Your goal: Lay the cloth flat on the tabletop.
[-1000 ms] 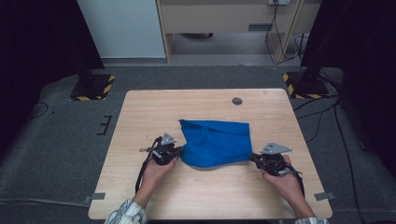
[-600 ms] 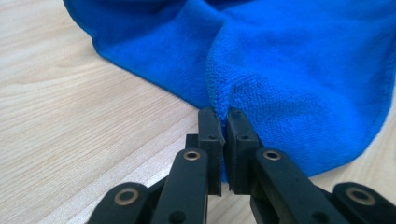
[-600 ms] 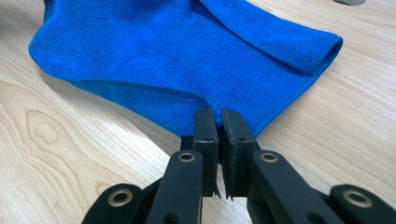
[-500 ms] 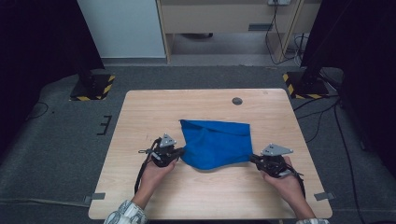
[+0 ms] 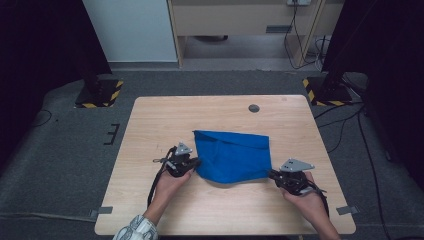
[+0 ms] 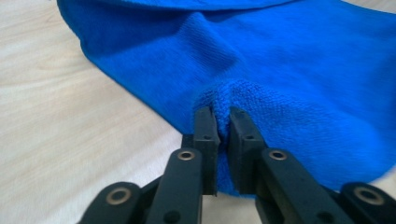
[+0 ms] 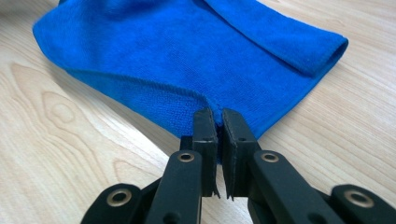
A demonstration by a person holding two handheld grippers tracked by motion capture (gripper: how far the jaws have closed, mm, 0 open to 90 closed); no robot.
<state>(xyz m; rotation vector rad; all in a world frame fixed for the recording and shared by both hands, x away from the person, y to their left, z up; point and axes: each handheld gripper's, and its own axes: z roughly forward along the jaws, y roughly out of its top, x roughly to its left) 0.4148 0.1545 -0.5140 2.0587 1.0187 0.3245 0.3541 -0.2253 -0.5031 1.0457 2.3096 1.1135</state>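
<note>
A blue cloth (image 5: 232, 157) lies folded on the wooden table (image 5: 165, 115), its fold towards the far side. My left gripper (image 5: 196, 162) is at the cloth's near left edge. In the left gripper view, a bunched ridge of the cloth (image 6: 289, 60) is pinched between the tips of this gripper (image 6: 223, 112). Its jaws have just been opening a little, with the cloth still between them. My right gripper (image 5: 271, 174) is at the near right corner. The right gripper view shows it (image 7: 218, 114) shut on the hem of the cloth (image 7: 187, 51).
A small dark round disc (image 5: 254, 108) is set in the table top near the far edge. Bare wood surrounds the cloth. Grey carpet and dark stands with yellow-black striped bases (image 5: 102, 95) lie beyond the table.
The left gripper shifted slightly left, then came back right to the cloth's edge. The cloth and the right gripper have kept their places.
</note>
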